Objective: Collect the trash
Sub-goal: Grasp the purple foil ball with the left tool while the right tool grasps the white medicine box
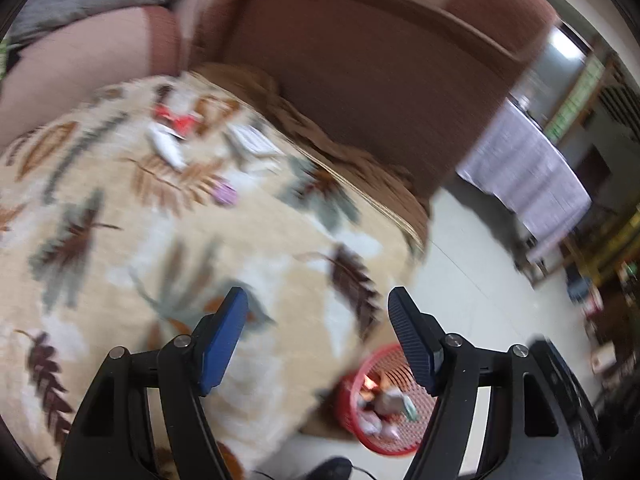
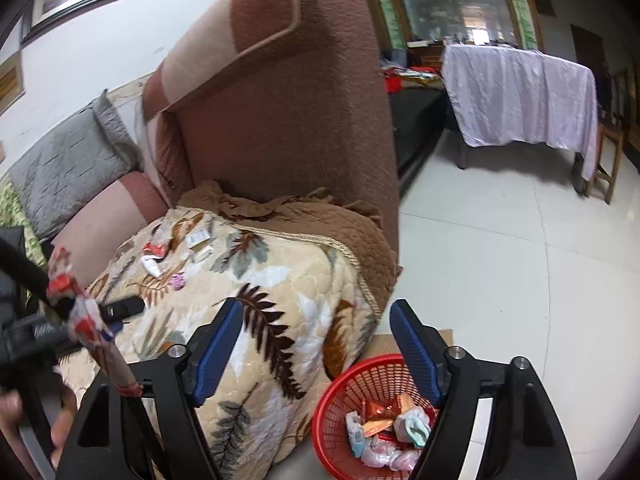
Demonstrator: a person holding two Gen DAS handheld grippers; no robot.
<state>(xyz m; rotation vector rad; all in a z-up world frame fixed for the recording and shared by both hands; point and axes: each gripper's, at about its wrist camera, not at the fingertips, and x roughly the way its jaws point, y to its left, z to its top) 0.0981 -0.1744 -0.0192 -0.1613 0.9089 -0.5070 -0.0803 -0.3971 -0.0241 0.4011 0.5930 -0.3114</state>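
A red mesh basket (image 2: 340,396) holding several wrappers stands on the floor beside the sofa; it also shows in the left wrist view (image 1: 352,408). Several trash pieces lie on the leaf-patterned blanket (image 2: 280,280): a red wrapper (image 2: 154,249), a white tube (image 2: 152,266), a pink scrap (image 2: 177,280), white papers (image 2: 198,238). My left gripper (image 1: 318,300) is open and empty above the blanket. In the right wrist view a red-and-white wrapper (image 2: 86,316) hangs at the left, against the black gripper body there. My right gripper (image 2: 316,312) is open and empty above the blanket's edge.
The brown sofa armrest (image 2: 288,112) rises behind the blanket. A grey cushion (image 2: 68,164) lies at the back left. A table with a lilac cloth (image 2: 520,96) and a wooden chair (image 2: 608,160) stand across the tiled floor (image 2: 500,260).
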